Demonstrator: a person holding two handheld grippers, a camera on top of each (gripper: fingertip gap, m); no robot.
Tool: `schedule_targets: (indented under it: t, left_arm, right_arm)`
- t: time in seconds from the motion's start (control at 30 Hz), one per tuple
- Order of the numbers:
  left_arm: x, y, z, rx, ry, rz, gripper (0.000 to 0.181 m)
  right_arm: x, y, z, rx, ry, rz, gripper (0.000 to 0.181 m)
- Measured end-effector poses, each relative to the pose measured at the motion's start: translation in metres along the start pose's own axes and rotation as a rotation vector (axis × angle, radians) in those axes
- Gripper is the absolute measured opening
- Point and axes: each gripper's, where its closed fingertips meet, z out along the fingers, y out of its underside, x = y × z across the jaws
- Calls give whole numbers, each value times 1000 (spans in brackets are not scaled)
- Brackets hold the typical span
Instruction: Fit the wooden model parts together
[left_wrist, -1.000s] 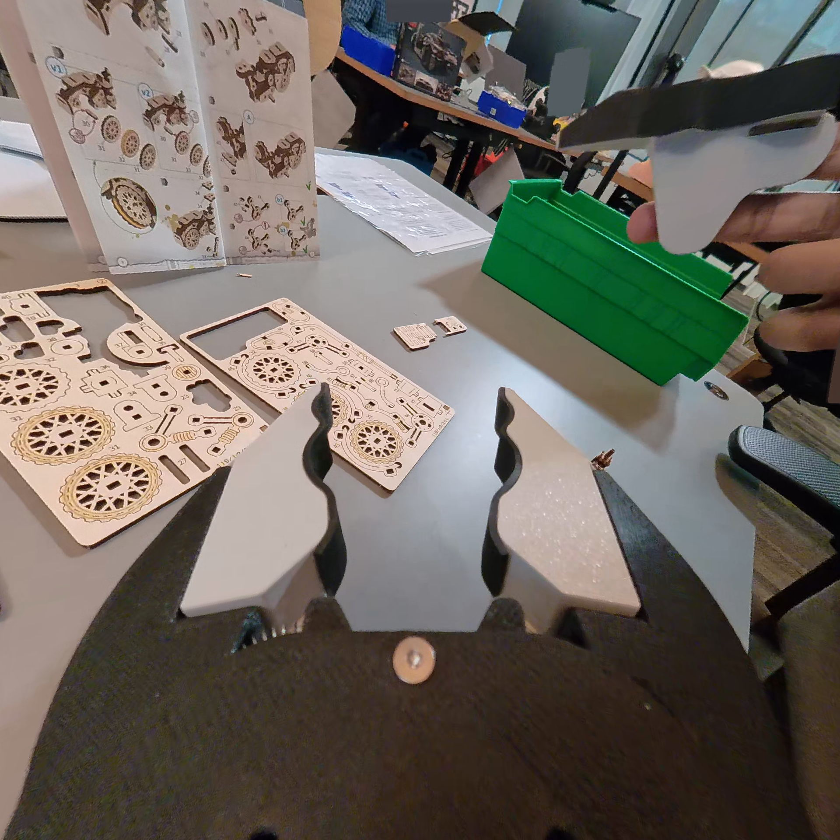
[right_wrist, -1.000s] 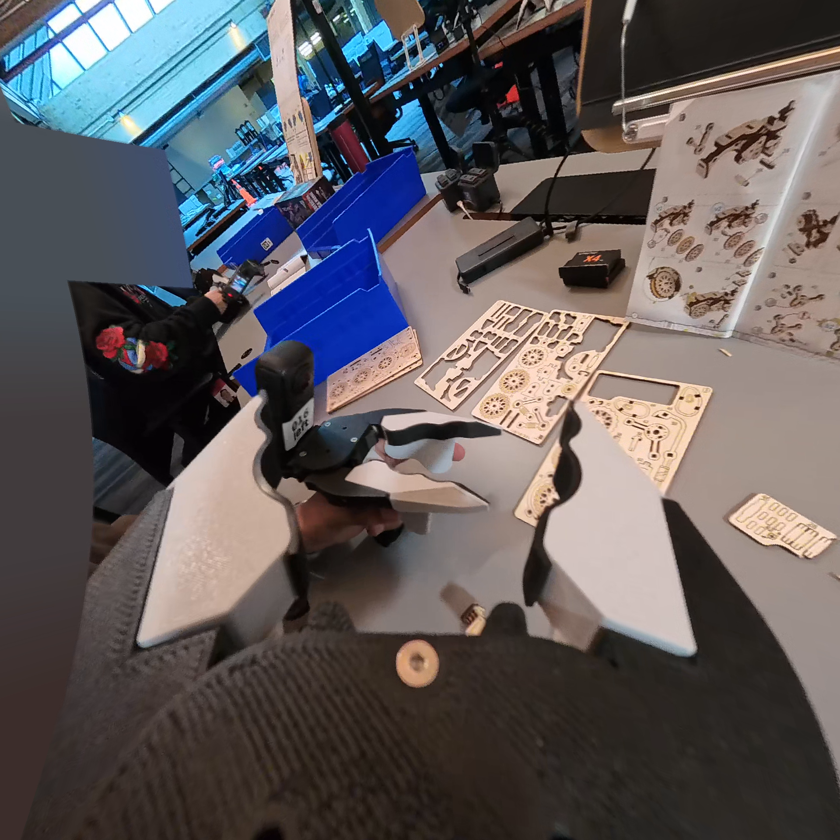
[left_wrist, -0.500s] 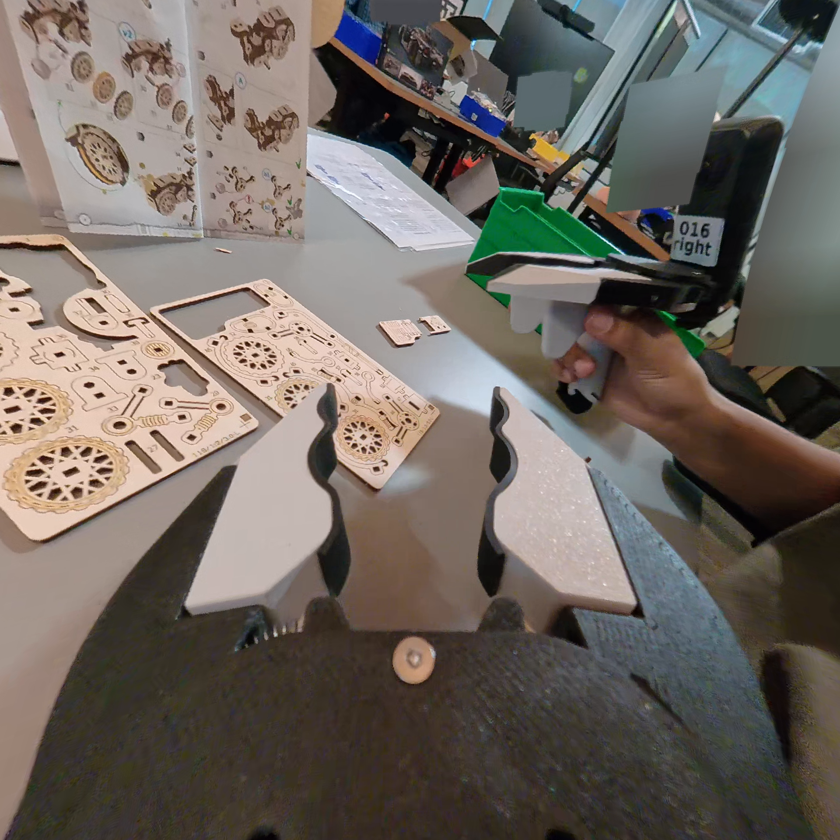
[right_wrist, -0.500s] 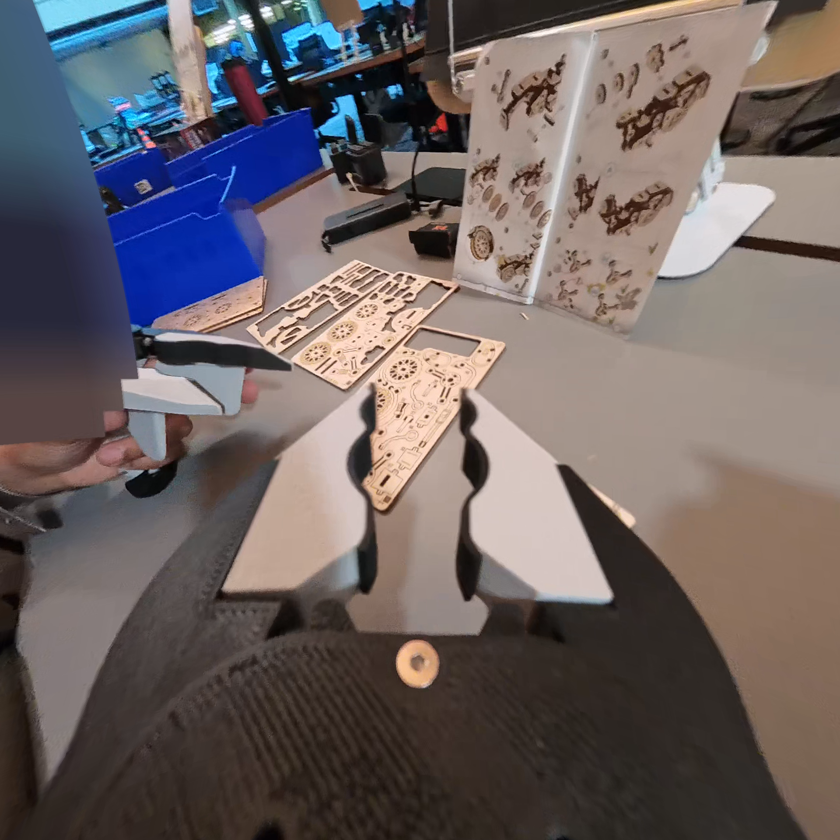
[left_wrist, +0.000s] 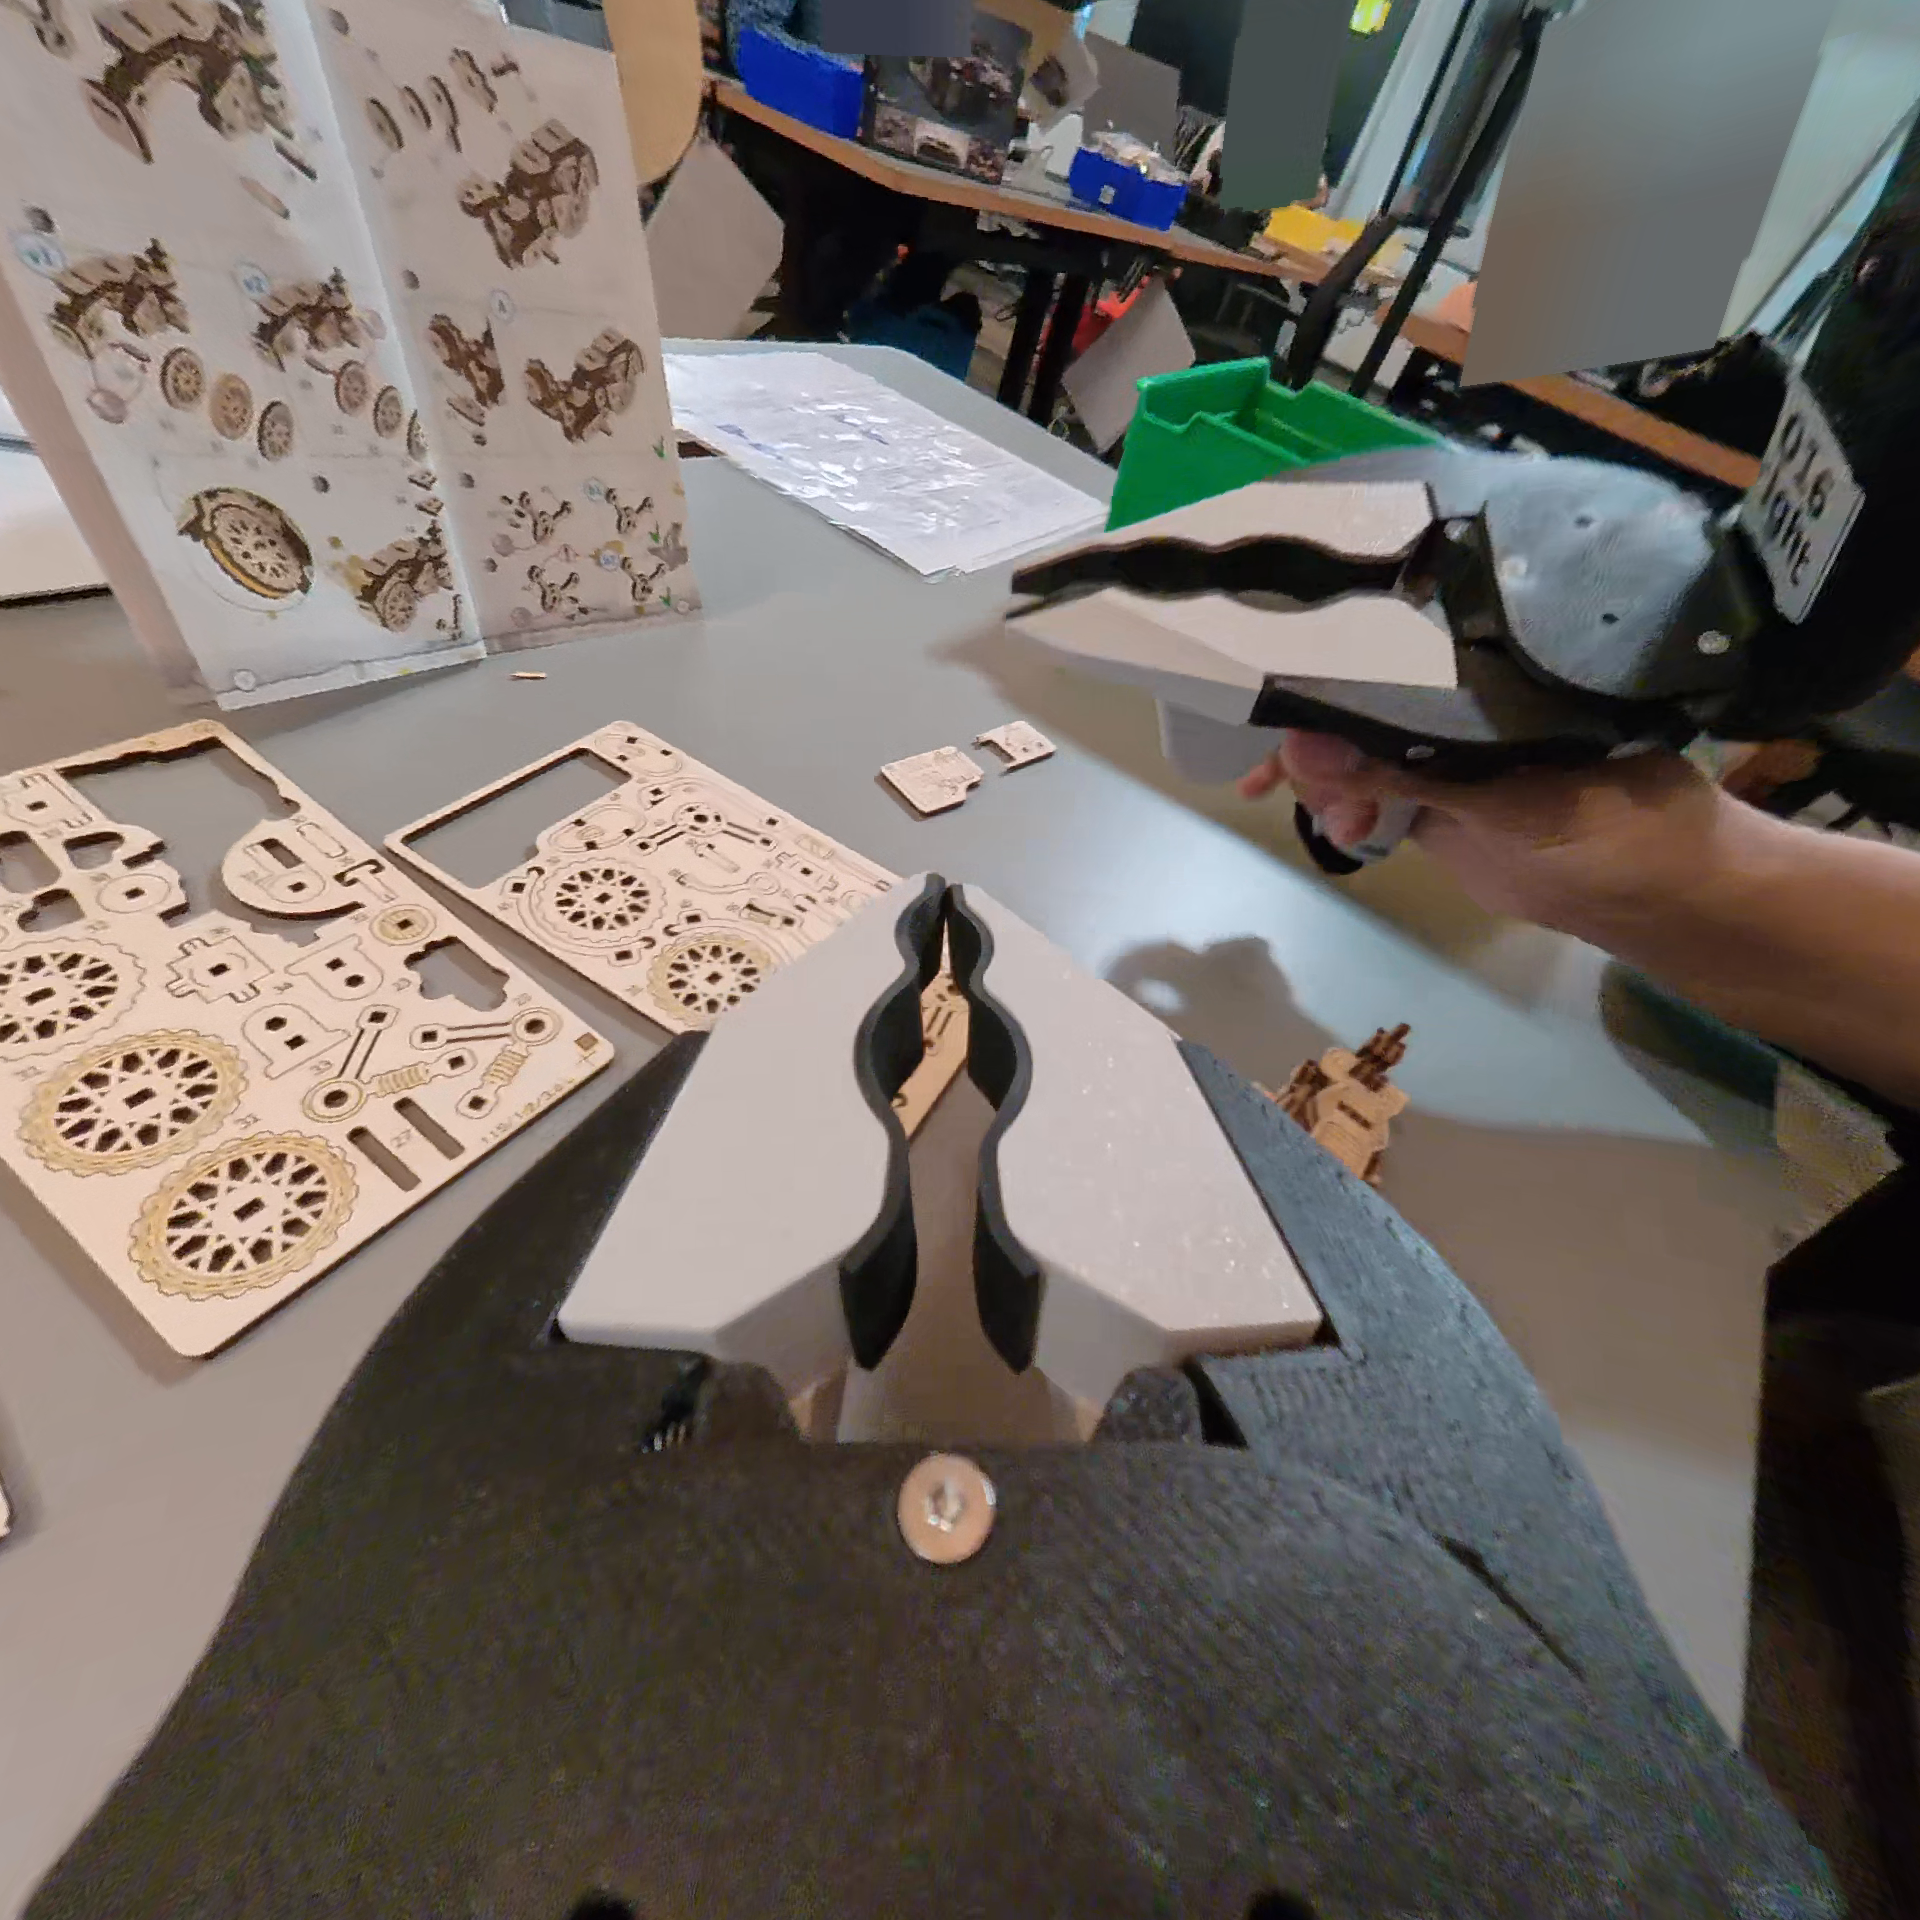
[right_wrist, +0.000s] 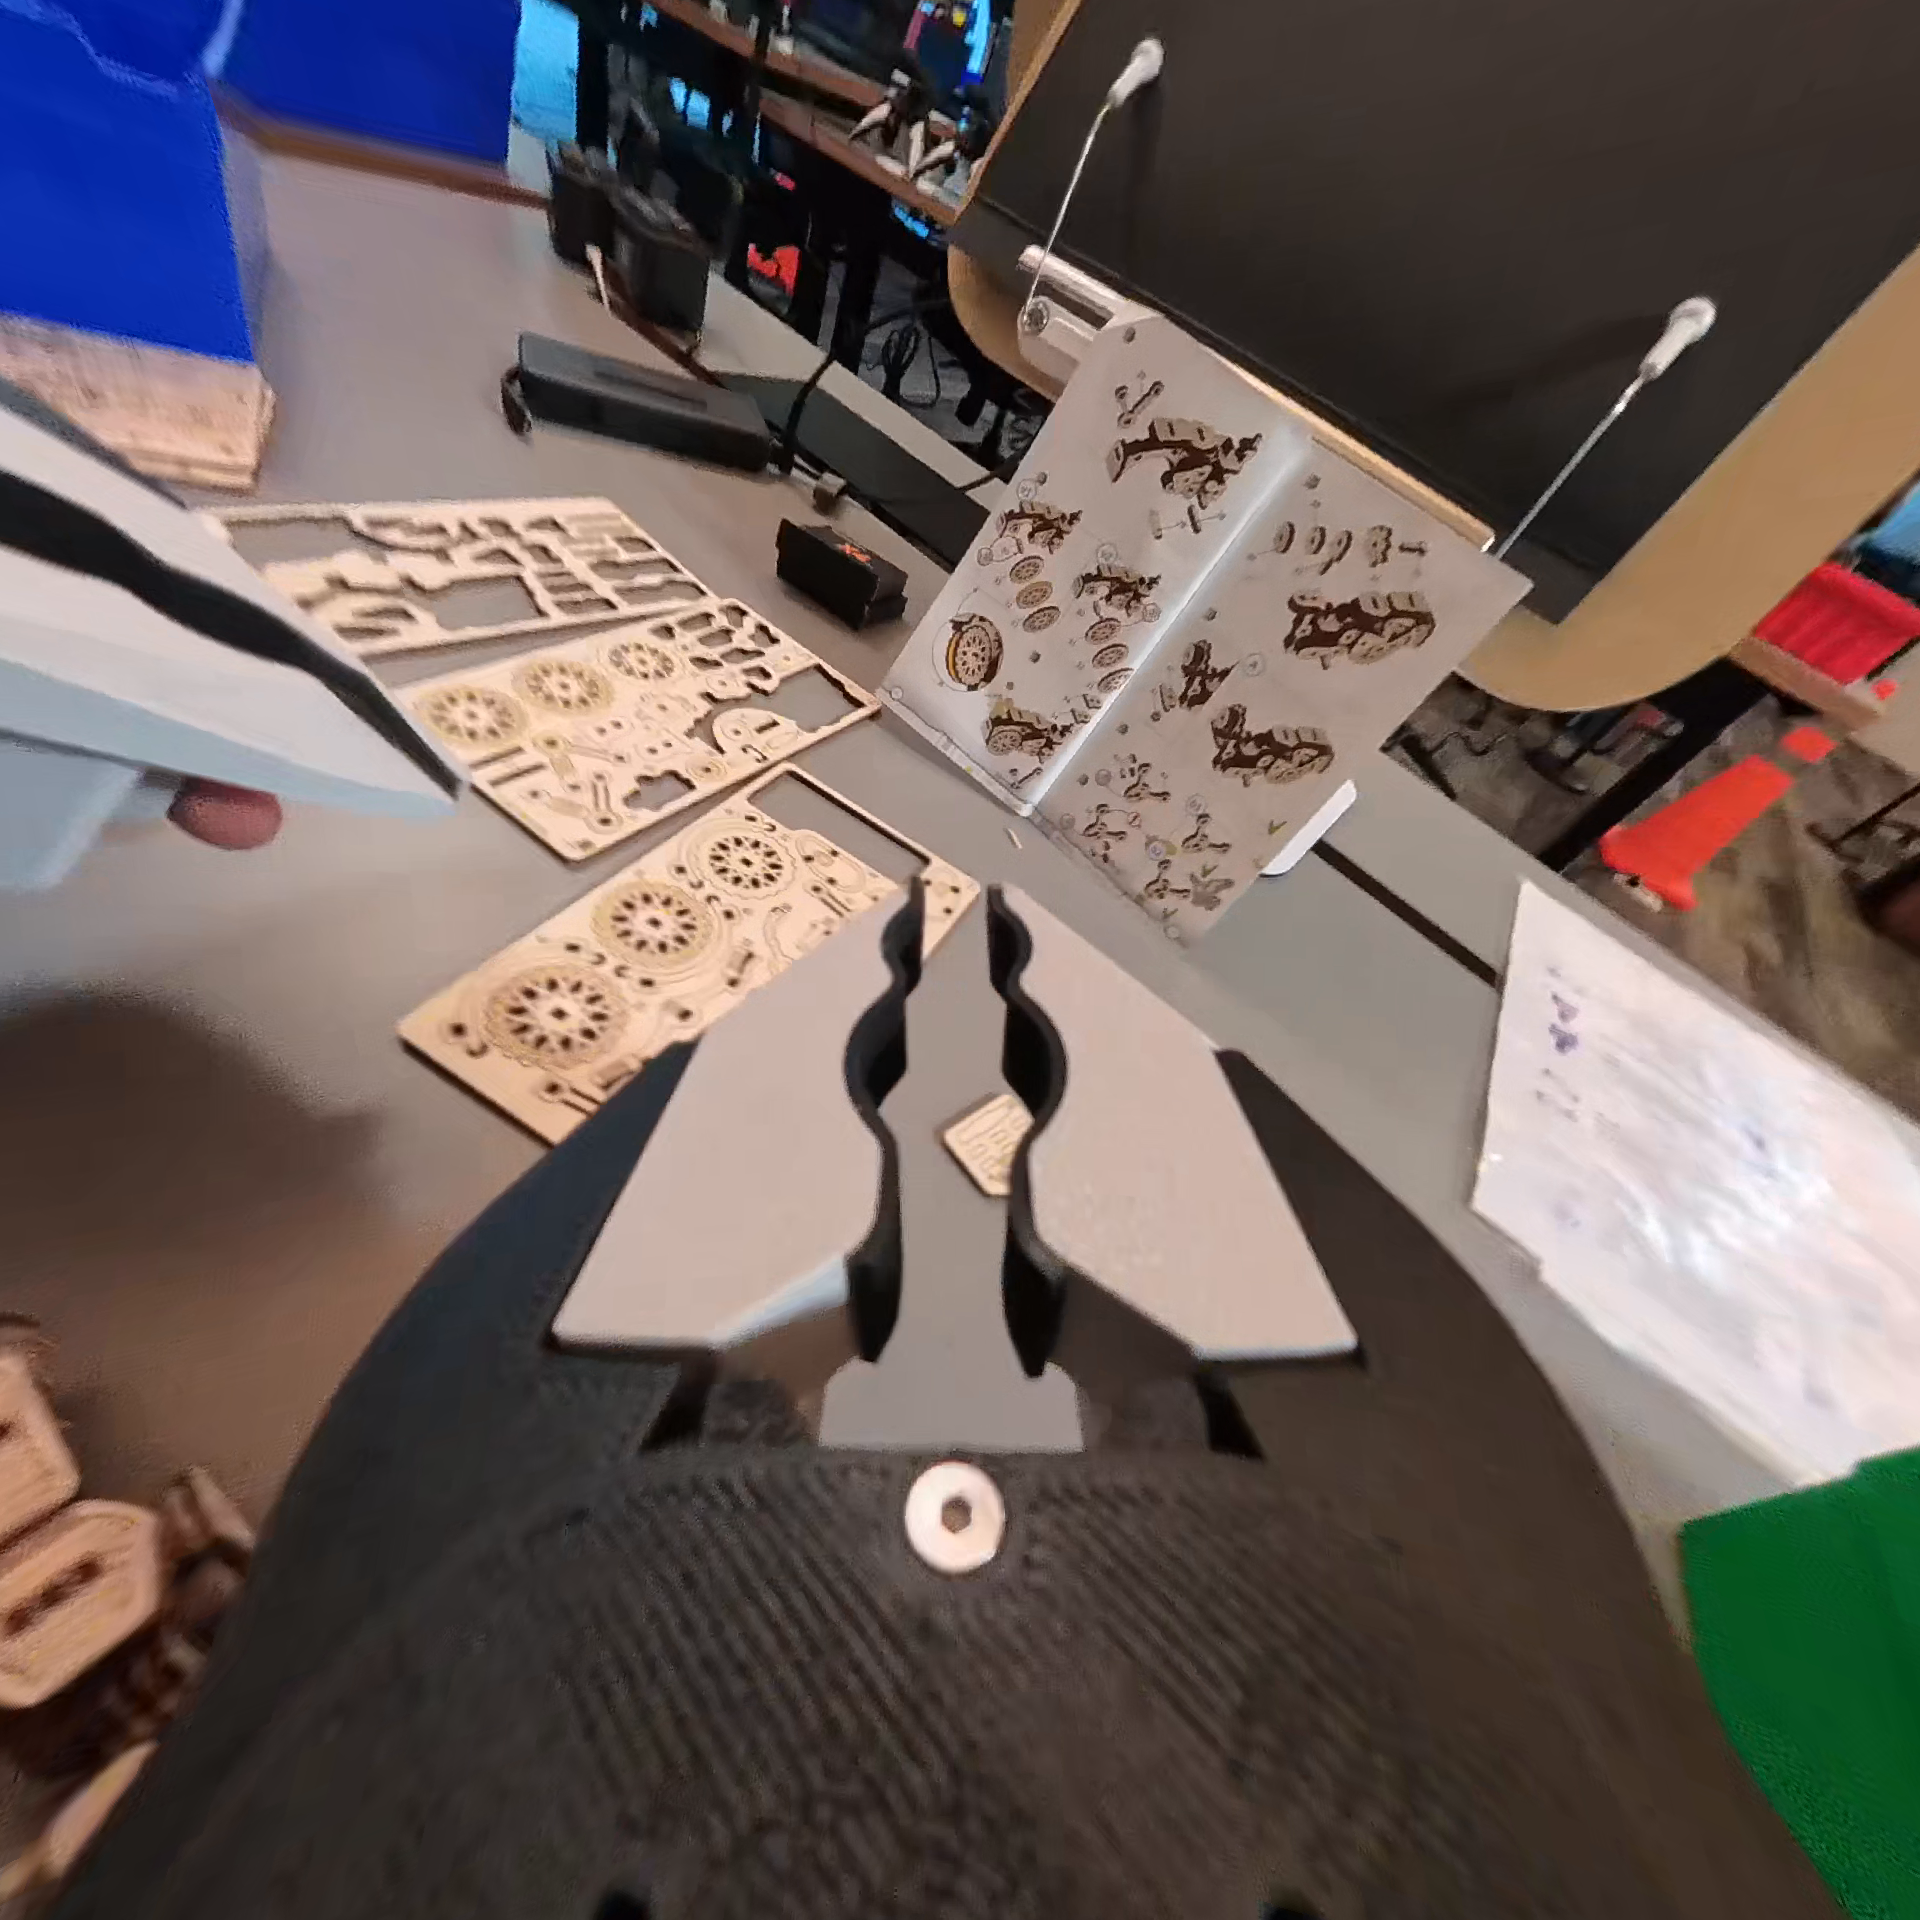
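Note:
Two flat wooden part sheets lie on the grey table: a nearer one (left_wrist: 665, 914) (right_wrist: 665, 956) and a larger one (left_wrist: 208, 1018) (right_wrist: 623, 717). Two small loose wooden pieces (left_wrist: 935, 774) lie beyond them; one (right_wrist: 987, 1138) shows on the table behind my right fingers. A partly built wooden model (left_wrist: 1345, 1101) (right_wrist: 62, 1538) stands right of my left gripper. My left gripper (left_wrist: 945, 894) is shut and empty, low over the nearer sheet's edge. My right gripper (right_wrist: 956, 899) is all but shut and empty, held above the table; it also shows in the left wrist view (left_wrist: 1023, 603).
A standing instruction booklet (left_wrist: 343, 343) (right_wrist: 1174, 665) is behind the sheets. A green bin (left_wrist: 1247, 426) (right_wrist: 1808, 1662) and a plastic-covered paper (left_wrist: 873, 457) (right_wrist: 1683, 1143) lie to the right. Blue bins (right_wrist: 104, 156), black devices (right_wrist: 644, 400) and a third sheet (right_wrist: 447, 571) are on the far left. There is about 9 cm between the tips of the two grippers.
Both grippers have closed from open. The right gripper has swung from beside the left one towards the sheets and now hangs above the small loose pieces.

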Motion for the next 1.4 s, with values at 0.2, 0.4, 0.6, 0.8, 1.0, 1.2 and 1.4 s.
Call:
schedule_targets:
  t: [0.2, 0.4, 0.6, 0.8, 1.0, 1.2, 1.4]
  left_arm:
    - [1, -4, -8, 54, -78, 34, 0]
    - [2, -1, -6, 59, -58, 32, 0]
    - [12, 11, 0, -16, 44, 24, 32]
    - [49, 56, -7, -299, 278, 276, 71]
    - [58, 86, -13, -435, 338, 440, 59]
    - [63, 83, -17, -426, 394, 402, 40]
    - [67, 89, -18, -456, 427, 424, 32]
  right_arm:
    - [-13, -5, -19, 6, -50, 45, 0]
    - [-24, -4, -41, 37, -132, 73, 13]
    - [-59, -25, -72, 142, -470, 381, 41]
    - [-82, 5, -89, 33, -531, 174, 55]
    - [-126, 25, -89, -49, -660, 22, 62]
    - [-138, 43, -79, -140, -651, -62, 54]
    - [-141, 45, -76, -155, -646, -75, 40]
